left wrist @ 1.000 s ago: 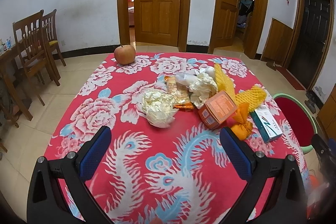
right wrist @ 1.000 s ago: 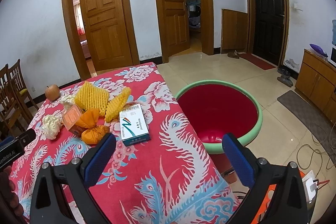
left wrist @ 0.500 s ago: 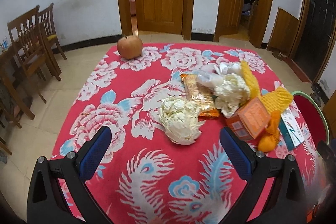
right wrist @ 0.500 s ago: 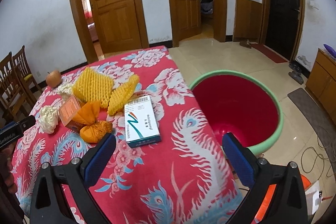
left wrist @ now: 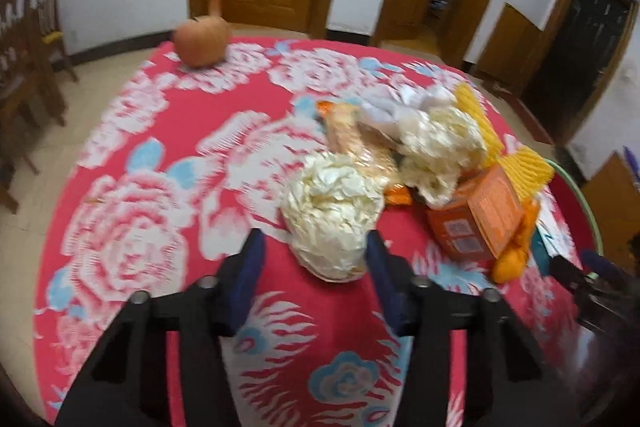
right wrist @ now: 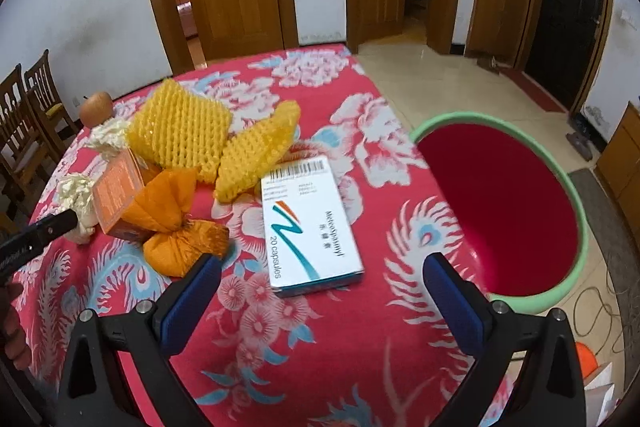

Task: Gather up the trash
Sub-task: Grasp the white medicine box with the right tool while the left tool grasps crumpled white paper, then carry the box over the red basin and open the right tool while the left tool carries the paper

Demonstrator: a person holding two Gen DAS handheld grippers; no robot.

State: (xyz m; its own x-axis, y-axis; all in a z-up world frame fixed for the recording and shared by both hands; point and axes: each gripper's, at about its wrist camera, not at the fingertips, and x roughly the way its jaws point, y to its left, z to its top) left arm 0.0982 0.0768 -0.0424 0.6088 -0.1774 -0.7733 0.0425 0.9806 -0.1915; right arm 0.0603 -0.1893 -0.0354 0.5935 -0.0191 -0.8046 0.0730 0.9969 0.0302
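Closing in since a second ago, the left gripper point(left wrist: 314, 259) has just been narrowing its jaws, now half shut, around the near end of a crumpled cream paper wad point(left wrist: 332, 215) on the red flowered tablecloth point(left wrist: 160, 163); whether the pads press it I cannot tell. Beside it lie an orange box point(left wrist: 478, 217) and yellow foam netting point(right wrist: 180, 131). Only the right view shows the right gripper point(right wrist: 322, 293), wide open before a flat white pill box point(right wrist: 308, 223), and the red tub point(right wrist: 504, 211) past the table edge.
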